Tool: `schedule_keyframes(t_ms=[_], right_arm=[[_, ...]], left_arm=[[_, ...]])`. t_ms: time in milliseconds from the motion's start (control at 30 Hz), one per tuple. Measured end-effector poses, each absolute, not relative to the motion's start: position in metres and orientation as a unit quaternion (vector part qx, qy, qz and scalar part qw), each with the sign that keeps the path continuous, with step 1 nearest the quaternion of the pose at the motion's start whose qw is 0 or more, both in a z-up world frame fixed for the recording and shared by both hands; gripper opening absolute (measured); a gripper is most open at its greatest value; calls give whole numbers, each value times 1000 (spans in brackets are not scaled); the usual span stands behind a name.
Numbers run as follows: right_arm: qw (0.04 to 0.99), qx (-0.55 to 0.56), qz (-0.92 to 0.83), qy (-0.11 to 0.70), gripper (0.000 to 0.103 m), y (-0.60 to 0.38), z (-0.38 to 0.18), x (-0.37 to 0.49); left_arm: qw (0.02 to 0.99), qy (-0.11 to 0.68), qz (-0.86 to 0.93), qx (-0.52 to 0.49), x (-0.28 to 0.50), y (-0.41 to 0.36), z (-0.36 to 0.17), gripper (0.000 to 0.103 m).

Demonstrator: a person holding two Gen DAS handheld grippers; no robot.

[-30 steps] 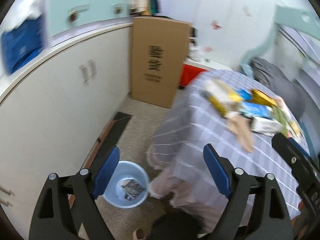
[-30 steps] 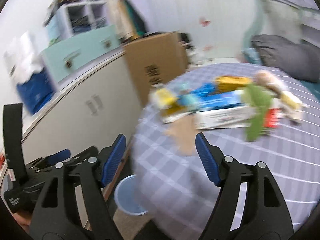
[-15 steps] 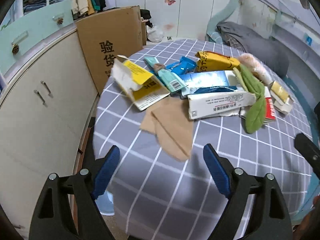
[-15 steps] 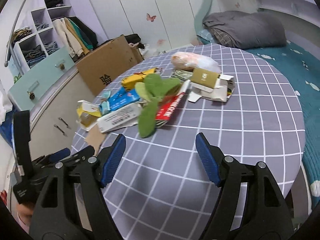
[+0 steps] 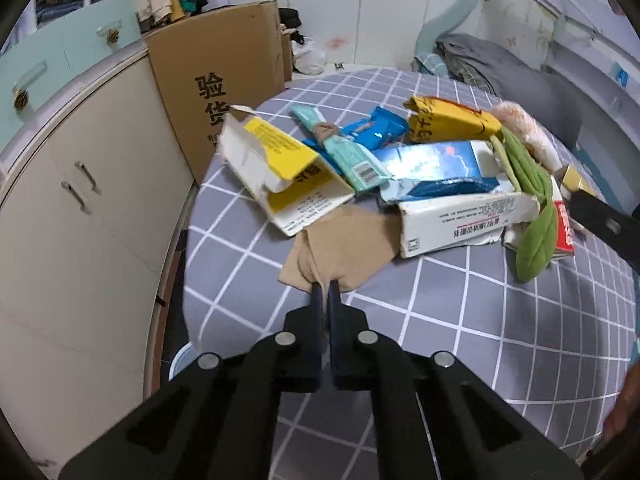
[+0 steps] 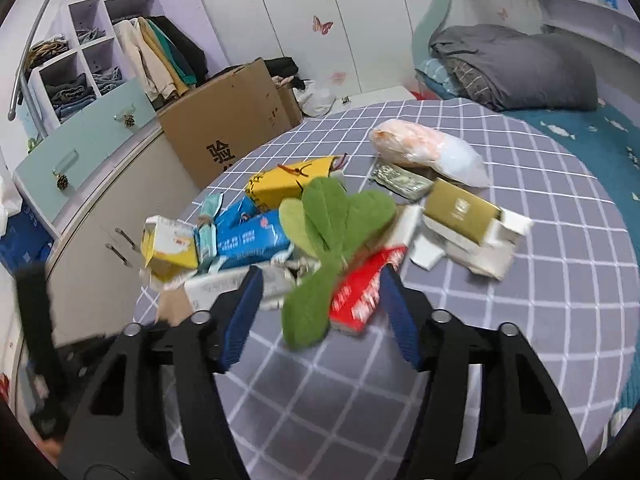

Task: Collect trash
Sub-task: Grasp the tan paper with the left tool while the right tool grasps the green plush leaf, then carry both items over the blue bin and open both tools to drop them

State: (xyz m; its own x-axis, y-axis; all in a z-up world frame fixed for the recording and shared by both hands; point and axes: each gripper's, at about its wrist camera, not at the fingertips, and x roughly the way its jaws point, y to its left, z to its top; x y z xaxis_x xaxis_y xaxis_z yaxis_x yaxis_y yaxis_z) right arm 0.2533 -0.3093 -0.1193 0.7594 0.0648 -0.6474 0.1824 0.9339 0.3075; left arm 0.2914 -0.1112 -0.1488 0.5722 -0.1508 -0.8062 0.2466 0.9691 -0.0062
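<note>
Checked tablecloth (image 5: pixel 460 320), trash heaped mid-frame.
Left wrist view: left gripper (image 5: pixel 325 290) pinched shut on tan cloth (image 5: pixel 340 240), lower centre. Right wrist view: right gripper (image 6: pixel 320 300) closing, jaws apart around green leaf toy (image 6: pixel 316 280) and red packet (image 6: pixel 364 292), not pressing.

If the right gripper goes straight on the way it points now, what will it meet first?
Most likely the green leaf-shaped cloth, whose lower tip lies between the closing fingers of the right gripper. The red packet sits just beside it; depth is hard to judge, so the gripper might touch both.
</note>
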Motion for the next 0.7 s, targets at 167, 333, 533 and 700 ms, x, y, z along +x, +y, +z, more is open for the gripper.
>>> schedule_keyframes(t_ms=[167, 333, 533, 700], right_arm=[[907, 185, -40, 375, 46, -316, -135, 279], [906, 178, -23, 383, 16, -314, -134, 284], [924, 193, -15, 329, 12, -318, -107, 249], [935, 204, -4, 292, 12, -319, -77, 217]], left_arm=[[906, 407, -112, 21, 276, -93, -123, 2], [919, 378, -111, 5, 267, -87, -102, 2], [935, 337, -111, -3, 247, -89, -76, 2], [946, 305, -112, -10, 226, -89, -53, 2]])
